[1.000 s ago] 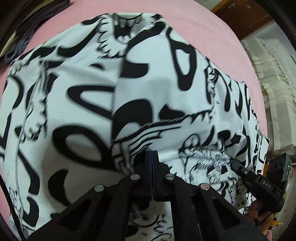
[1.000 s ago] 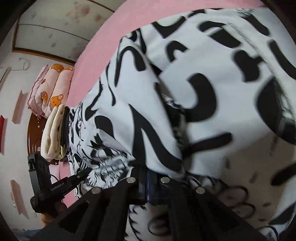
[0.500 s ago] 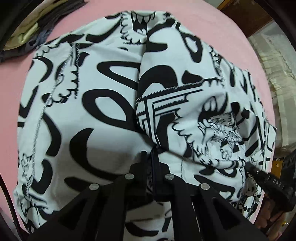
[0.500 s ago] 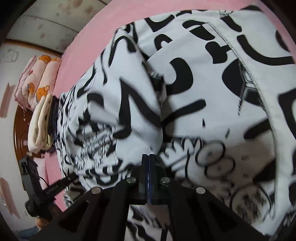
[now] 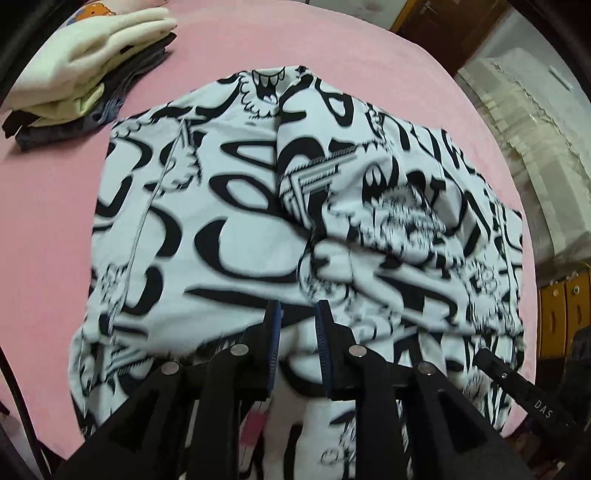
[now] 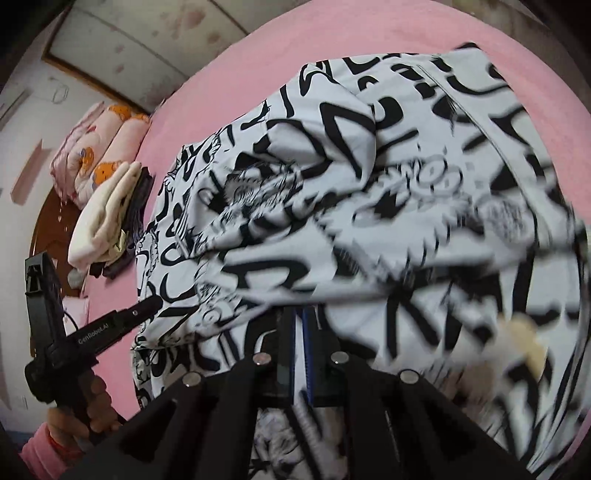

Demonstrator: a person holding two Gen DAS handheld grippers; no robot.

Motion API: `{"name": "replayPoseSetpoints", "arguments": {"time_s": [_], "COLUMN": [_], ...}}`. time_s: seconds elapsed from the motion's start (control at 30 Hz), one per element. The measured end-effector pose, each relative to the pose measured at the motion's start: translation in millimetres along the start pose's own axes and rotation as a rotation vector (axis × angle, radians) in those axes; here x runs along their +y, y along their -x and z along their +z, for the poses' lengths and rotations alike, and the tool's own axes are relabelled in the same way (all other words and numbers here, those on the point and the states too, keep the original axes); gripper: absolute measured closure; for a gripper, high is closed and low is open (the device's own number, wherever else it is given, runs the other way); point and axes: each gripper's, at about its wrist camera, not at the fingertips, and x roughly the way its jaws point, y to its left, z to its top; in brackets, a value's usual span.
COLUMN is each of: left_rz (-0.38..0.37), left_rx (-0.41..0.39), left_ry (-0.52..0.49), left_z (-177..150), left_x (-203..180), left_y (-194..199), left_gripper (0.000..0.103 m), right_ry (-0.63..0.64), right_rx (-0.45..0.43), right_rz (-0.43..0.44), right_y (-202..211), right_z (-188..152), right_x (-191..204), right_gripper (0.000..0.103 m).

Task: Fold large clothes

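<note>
Pink bed (image 5: 55, 221) under printed garment (image 5: 229, 221); left tongs (image 5: 297, 314) wide; right tongs (image 6: 298, 321) narrowly parted.

"DAS" on the right gripper (image 5: 532, 398) — "GenRobot.AI" on the left gripper (image 6: 99, 328).

Home bedroom: pink bedsheet (image 5: 55, 206), stack of folded clothes (image 5: 85, 70), cartoon-print rolled quilts (image 6: 99, 147), wooden door (image 5: 417, 14), stained wall (image 6: 155, 37).
</note>
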Motion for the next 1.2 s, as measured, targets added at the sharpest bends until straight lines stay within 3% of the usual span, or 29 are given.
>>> {"name": "replayPoseSetpoints", "arguments": {"time_s": [0.07,0.3,0.37,0.57,0.6,0.63,0.73,0.83,1.07,1.2], "left_rz": [-0.002,0.004,0.013,0.042,0.054,0.058,0.046,0.048,0.126,0.186], "left_rx": [0.014,-0.016,-0.028,-0.067,-0.078,-0.085,-0.086,-0.068,-0.06,0.003], "left_ry": [-0.015,-0.015,-0.01,0.001,0.003,0.003,0.021,0.046,0.082,0.089], "left_z": [-13,-62,-77,-119,-127,-130,-148,-165,-205,-220], "left_x": [5,29,30,30,29,30,33,42,70,88], "left_y": [10,54,66,112,121,127,147,160,177,171], "left_gripper": [0.086,0.085,0.084,0.065,0.057,0.05,0.045,0.036,0.028,0.028], "right_ry": [-0.016,-0.013,0.008,0.053,0.054,0.047,0.019,0.017,-0.114,-0.238], "right_rx": [-0.019,-0.037,-0.034,-0.052,-0.065,-0.076,-0.091,-0.11,-0.109,-0.086], "right_rz": [0.006,0.039,0.045,-0.008,-0.012,-0.012,-0.009,-0.014,-0.083,-0.139], "right_y": [2,19,27,80,91,103,130,150,175,180], "right_z": [-18,-66,-78,-114,-120,-127,-143,-155,-184,-192], "right_x": [8,18,18,10,8,4,-10,-25,-87,-125], "right_gripper": [0.096,0.072,0.071,0.07,0.07,0.07,0.069,0.059,0.058,0.058]}}
